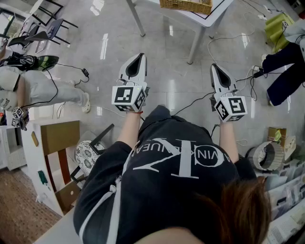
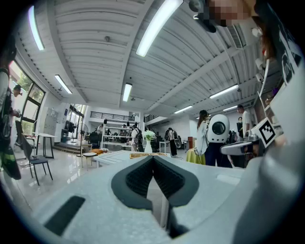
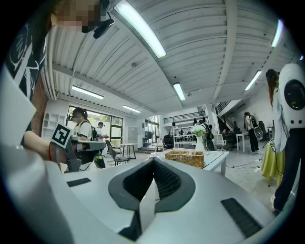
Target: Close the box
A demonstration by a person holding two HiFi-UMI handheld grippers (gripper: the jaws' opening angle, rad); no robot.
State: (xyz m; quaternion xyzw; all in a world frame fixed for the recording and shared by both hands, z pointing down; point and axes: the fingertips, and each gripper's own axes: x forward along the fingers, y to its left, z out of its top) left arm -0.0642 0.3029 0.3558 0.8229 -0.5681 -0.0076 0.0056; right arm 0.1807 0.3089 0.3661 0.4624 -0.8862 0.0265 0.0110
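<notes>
Both grippers are held out over the glossy grey tiled floor (image 1: 167,90) in the middle of the head view. The white left gripper (image 1: 138,59) has its dark ribbed jaws pressed together on nothing, and the white right gripper (image 1: 217,67) is likewise closed and empty. No box shows plainly in any view. A flat brown cardboard-like panel (image 1: 59,138) at the lower left, set in a white frame, might belong to it, but I cannot tell. It lies well apart from both grippers. If the box is cardboard, it should be light, with flaps stiff enough to push yet easy to crease, so pressing on a flap's free edge seems the safer hold. A woven wicker basket (image 1: 187,5) sits on the white desk (image 1: 213,15) at the top edge. The person's black sweatshirt (image 1: 157,138) carries a large white "CK" seen upside down. The letters around it are only partly legible.
</notes>
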